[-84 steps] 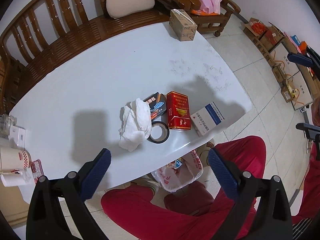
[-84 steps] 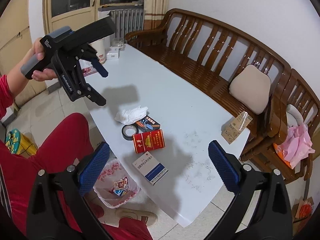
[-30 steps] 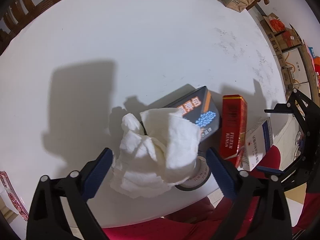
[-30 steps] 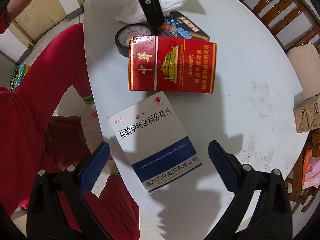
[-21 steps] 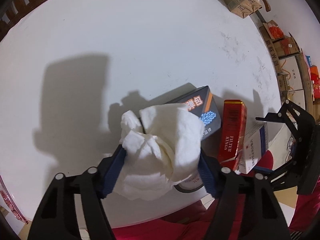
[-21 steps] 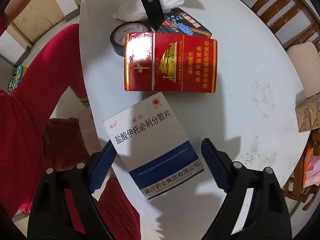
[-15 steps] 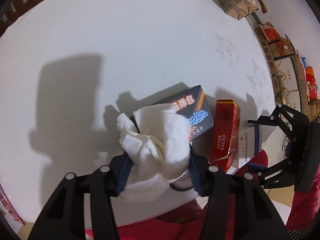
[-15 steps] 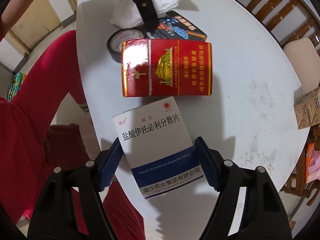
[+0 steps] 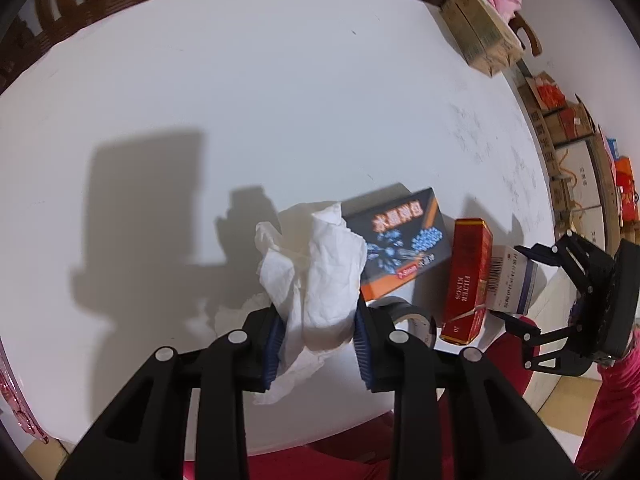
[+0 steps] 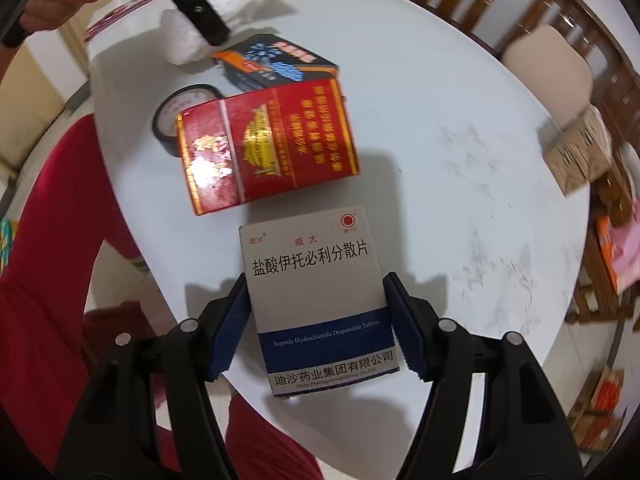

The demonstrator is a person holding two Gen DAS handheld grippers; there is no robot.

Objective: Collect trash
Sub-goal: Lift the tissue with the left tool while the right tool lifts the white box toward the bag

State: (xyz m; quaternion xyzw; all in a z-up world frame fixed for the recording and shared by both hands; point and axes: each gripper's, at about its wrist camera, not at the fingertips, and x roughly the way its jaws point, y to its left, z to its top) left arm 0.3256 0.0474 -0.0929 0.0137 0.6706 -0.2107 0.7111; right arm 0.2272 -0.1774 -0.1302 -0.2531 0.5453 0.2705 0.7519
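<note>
A crumpled white tissue point(image 9: 320, 272) sits between the pads of my left gripper point(image 9: 316, 320), whose jaws are closing and press on it, near the front edge of the white table point(image 9: 280, 100). My right gripper point(image 10: 316, 286) is closing too, its blue pads against both long sides of a white and blue medicine box point(image 10: 312, 256). A red cigarette carton point(image 10: 268, 144) lies just beyond that box. A dark box with orange trim point(image 9: 400, 248) and a black tape roll point(image 10: 180, 108) lie beside the tissue.
A brown cardboard box point(image 9: 480, 36) stands at the table's far edge. A wooden bench point(image 10: 560, 20) with a beige cushion point(image 10: 548, 64) runs behind the table. The person's red trousers point(image 10: 48, 280) are below the near edge. Cartons point(image 9: 560, 120) crowd the floor.
Both grippers went from wide open to closed: the left on the tissue, which now stands bunched up between its pads, the right on the medicine box, which has turned lengthwise between the pads.
</note>
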